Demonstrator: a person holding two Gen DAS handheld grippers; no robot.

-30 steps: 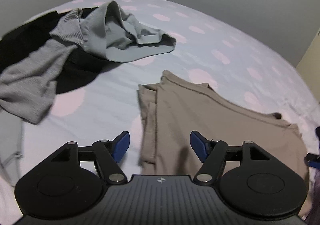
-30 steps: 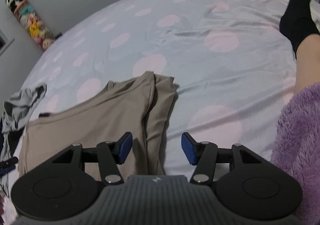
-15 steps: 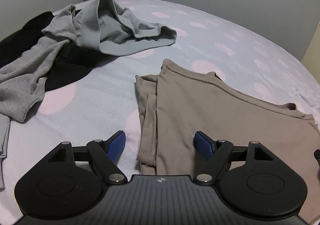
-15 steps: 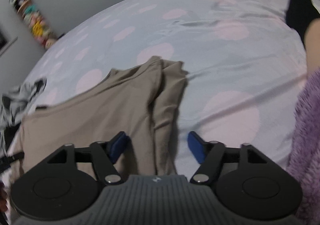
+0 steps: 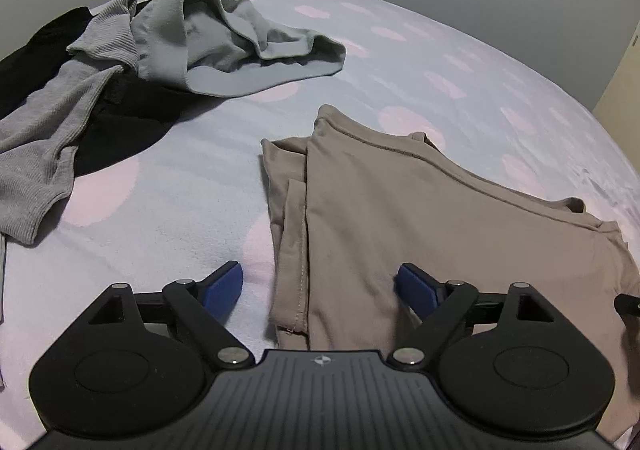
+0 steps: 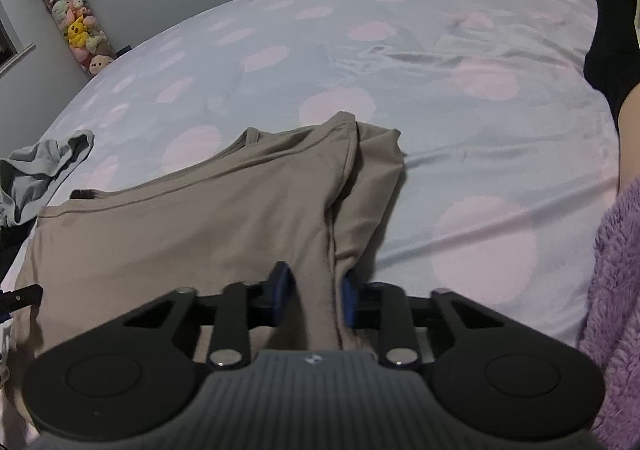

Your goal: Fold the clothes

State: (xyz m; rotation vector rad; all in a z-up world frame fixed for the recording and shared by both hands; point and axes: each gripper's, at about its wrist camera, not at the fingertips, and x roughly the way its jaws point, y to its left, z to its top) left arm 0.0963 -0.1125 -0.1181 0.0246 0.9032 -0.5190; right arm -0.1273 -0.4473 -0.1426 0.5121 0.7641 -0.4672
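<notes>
No readable text, labels, brand names or nos. in either view. Only mark: small round white emblem, no letters, on the ribbed body of the left gripper (image 5: 319,286) and the same on the right gripper (image 6: 315,290). Tan shirt (image 5: 420,218) plain, no print or visible tag. Dotted bedsheet (image 6: 460,98) is pattern only, no writing. Plush toys (image 6: 76,22) in the corner too small to make out any tags.
</notes>
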